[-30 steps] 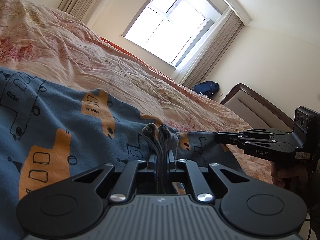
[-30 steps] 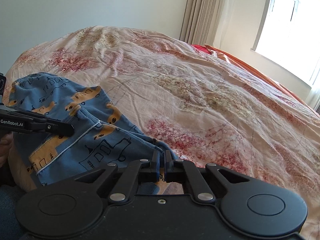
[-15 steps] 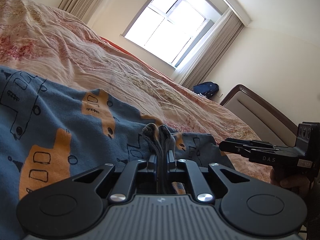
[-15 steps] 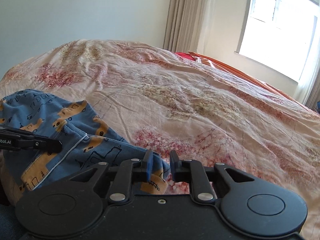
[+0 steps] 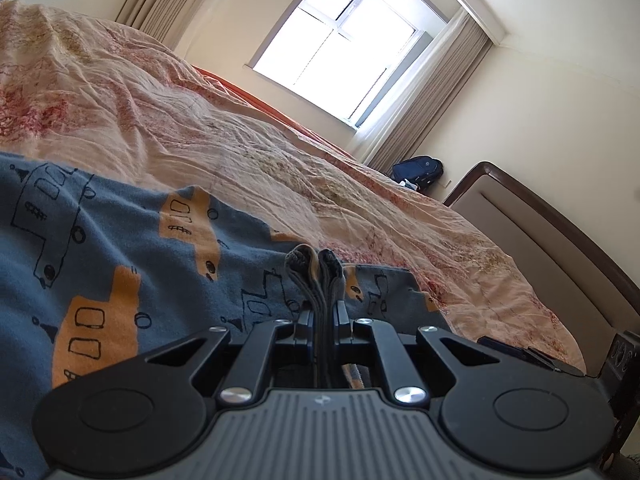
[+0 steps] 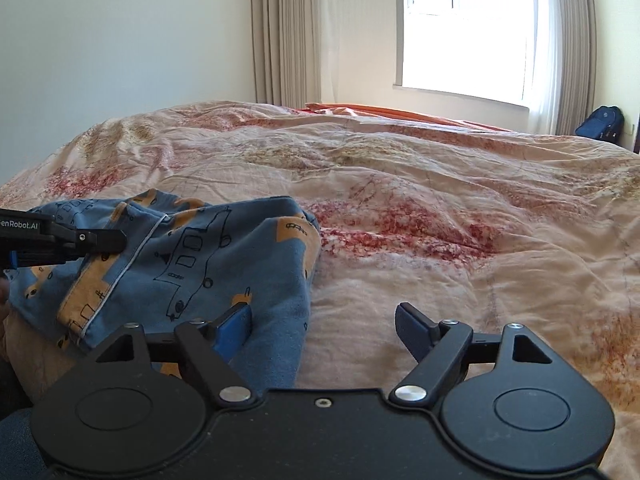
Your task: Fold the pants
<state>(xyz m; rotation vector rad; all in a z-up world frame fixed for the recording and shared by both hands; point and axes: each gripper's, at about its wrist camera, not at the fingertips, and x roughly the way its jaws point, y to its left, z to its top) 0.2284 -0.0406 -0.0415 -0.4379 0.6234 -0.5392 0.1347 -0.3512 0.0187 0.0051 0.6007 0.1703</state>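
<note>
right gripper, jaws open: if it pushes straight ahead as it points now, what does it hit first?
Most likely the bedspread. The right gripper is open, and bare quilt fills the gap ahead of it. The pants lie just left of that line, beside the left finger, so they might get brushed. Depth is unclear.

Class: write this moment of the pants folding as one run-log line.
left tool: shut on pants | right tool: open, beside pants | surface: bed quilt
</note>
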